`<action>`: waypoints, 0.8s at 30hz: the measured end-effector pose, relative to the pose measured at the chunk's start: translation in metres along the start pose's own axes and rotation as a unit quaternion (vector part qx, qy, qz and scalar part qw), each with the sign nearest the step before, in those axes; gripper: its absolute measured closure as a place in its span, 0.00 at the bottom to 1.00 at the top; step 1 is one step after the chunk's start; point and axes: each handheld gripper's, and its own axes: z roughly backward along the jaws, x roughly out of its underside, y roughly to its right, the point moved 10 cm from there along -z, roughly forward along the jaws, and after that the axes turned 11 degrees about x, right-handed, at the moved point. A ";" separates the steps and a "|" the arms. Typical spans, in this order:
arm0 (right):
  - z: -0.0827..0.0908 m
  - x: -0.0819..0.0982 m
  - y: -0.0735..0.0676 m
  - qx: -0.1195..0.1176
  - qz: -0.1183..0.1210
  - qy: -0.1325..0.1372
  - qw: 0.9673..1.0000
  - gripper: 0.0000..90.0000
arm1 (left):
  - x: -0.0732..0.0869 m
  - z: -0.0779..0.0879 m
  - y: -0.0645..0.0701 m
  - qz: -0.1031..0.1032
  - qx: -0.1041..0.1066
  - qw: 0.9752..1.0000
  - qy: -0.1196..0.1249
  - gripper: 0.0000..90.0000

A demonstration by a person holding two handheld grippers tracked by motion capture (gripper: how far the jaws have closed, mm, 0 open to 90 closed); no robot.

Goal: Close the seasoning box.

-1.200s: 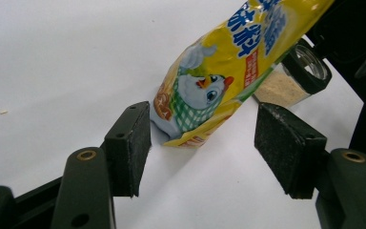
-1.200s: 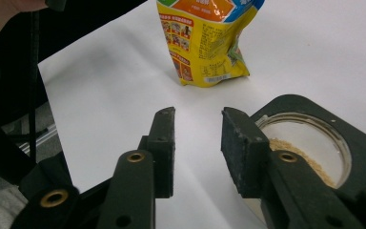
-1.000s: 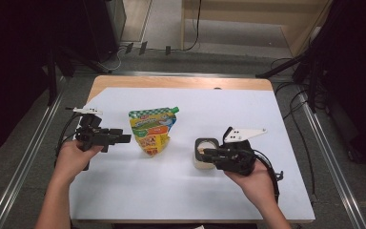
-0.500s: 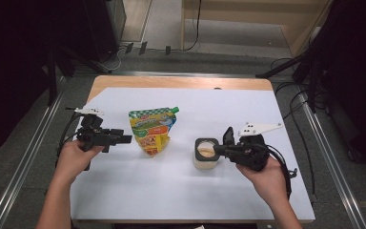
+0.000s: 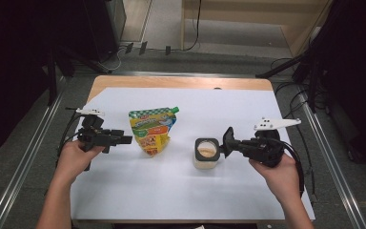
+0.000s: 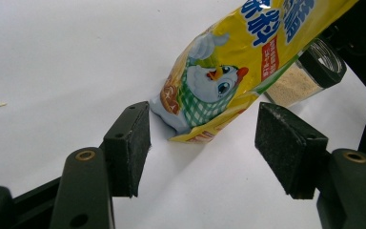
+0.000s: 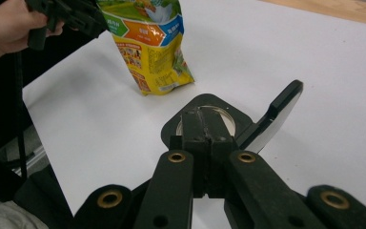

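A yellow spouted food pouch point(image 5: 152, 130) lies on the white table cover point(image 5: 181, 191). To its left, my left gripper point(image 5: 124, 140) points at it. In the left gripper view that gripper point(image 6: 207, 152) is open, with the pouch's point(image 6: 219, 81) bottom corner just ahead of the gap and touching neither pad. A small jar point(image 5: 206, 151) of tan powder stands to the right of the pouch, its black flip lid point(image 5: 228, 138) raised. My right gripper point(image 5: 225, 147) reaches it from the right. Its jaws point(image 7: 205, 117) are pressed together with nothing between them, just before the jar's black rim point(image 7: 171, 129), with the lid flap point(image 7: 279, 112) beside them.
The white cover leaves a strip of the wooden tabletop point(image 5: 181, 82) bare at the far edge. Metal rails point(image 5: 28, 157) run along both sides of the table, with cables and dark equipment beyond. A tiny crumb point(image 6: 2, 103) lies on the cover.
My right gripper has drawn back to the right from over the jar. The jar's opening and tan contents now show, with the lid flap up. The left gripper and the pouch have stayed put.
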 end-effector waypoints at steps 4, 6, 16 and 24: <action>0.004 -0.002 0.003 0.000 -0.005 0.006 1.000 1.00 | 0.000 0.000 0.000 0.001 0.000 1.000 -0.001 0.42; 0.007 -0.003 0.005 0.002 -0.007 0.009 1.000 1.00 | 0.001 0.000 0.000 0.001 0.000 1.000 -0.001 0.42; 0.012 -0.001 0.020 0.020 -0.022 0.010 1.000 1.00 | 0.001 0.000 -0.002 0.002 0.000 1.000 -0.002 0.42; 0.007 0.003 0.023 0.023 -0.028 0.004 0.999 1.00 | 0.002 -0.001 -0.002 0.003 -0.001 1.000 -0.005 0.42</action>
